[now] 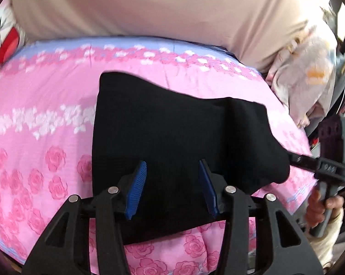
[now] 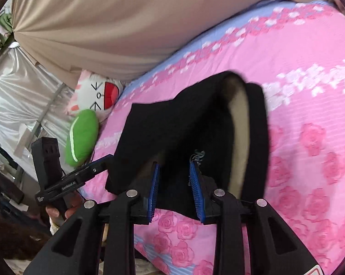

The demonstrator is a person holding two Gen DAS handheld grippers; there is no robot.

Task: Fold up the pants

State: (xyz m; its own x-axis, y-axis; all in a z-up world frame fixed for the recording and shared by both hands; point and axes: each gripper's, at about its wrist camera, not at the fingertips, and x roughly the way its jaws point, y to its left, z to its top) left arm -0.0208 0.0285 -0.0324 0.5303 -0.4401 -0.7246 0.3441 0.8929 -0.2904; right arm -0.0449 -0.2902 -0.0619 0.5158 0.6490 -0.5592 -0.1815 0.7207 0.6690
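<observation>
The black pants [image 1: 168,123] lie folded on the pink rose-print bedsheet [image 1: 35,105]. My left gripper [image 1: 172,169] is open, its blue pads [image 1: 135,190] spread over the near edge of the pants. My right gripper [image 2: 174,167] is open too, its blue pads [image 2: 196,192] straddling the pants [image 2: 172,123] near the waistband, whose pale lining [image 2: 239,137] shows. The right gripper also shows in the left wrist view [image 1: 294,159], touching the pants' right edge. The left gripper shows in the right wrist view [image 2: 103,160] at the pants' left edge.
A beige curtain [image 1: 161,6] hangs behind the bed. A white cartoon pillow [image 2: 97,94] and a green plush [image 2: 82,135] sit at the bed's left end. A pale bundle of cloth [image 1: 305,80] lies at the right end.
</observation>
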